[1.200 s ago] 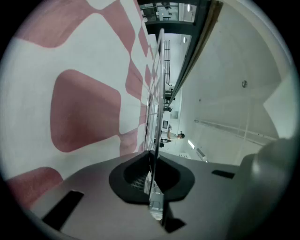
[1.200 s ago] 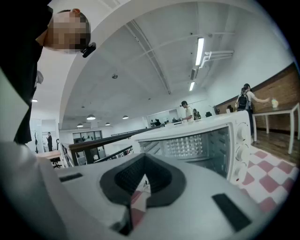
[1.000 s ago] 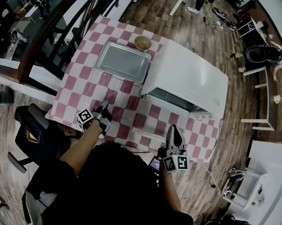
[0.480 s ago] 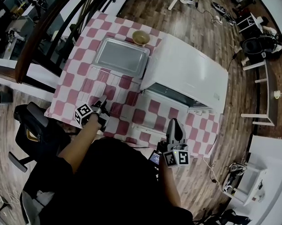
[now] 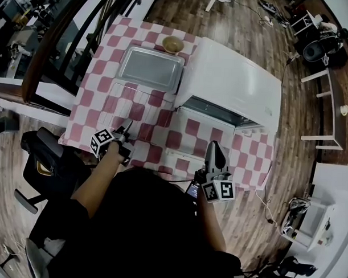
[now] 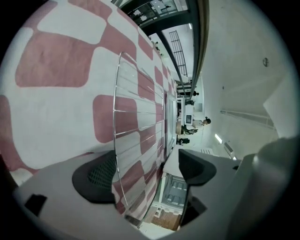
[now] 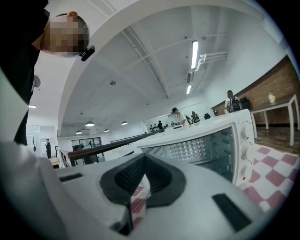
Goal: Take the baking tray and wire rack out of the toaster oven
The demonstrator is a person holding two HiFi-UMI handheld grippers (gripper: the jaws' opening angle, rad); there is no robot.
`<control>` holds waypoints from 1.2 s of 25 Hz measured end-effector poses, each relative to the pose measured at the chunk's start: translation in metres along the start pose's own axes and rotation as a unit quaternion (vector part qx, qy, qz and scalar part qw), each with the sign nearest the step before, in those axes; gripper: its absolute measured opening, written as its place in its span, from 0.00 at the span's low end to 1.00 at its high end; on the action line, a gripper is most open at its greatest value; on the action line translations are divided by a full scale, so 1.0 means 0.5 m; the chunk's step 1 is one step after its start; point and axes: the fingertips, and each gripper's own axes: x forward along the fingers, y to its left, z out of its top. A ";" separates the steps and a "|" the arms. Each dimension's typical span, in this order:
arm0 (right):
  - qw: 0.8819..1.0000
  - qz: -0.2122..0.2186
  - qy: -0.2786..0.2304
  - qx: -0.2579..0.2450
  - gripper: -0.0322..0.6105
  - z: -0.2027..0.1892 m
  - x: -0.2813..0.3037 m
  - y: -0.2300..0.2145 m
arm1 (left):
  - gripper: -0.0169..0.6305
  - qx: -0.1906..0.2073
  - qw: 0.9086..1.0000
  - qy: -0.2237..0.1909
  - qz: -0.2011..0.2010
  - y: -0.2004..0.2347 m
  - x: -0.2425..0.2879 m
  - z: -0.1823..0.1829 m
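Observation:
The silver baking tray (image 5: 151,69) lies on the checked tablecloth, left of the white toaster oven (image 5: 233,89). The wire rack (image 5: 135,108) lies flat on the cloth in front of the tray. My left gripper (image 5: 126,130) is at the rack's near edge. In the left gripper view the rack (image 6: 138,136) has its rim between the jaws of the left gripper (image 6: 145,171); they have just been opening and the pads stand clear of the wire. My right gripper (image 5: 214,157) is shut and empty in front of the oven (image 7: 211,145), whose door hangs open.
A small tan bowl (image 5: 173,44) sits behind the tray at the table's far edge. The oven's lowered door (image 5: 187,159) reaches toward the near edge, between my two grippers. A black chair (image 5: 45,165) stands at the table's left corner.
The left gripper has shifted slightly at the rack's near edge. The right gripper has stayed where it was. The head view has drifted a little.

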 end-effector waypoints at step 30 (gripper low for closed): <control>0.988 0.026 -0.039 -0.149 0.05 0.122 -0.392 -0.124 | 0.02 0.646 0.671 -0.177 -0.318 -0.435 -0.384 -0.441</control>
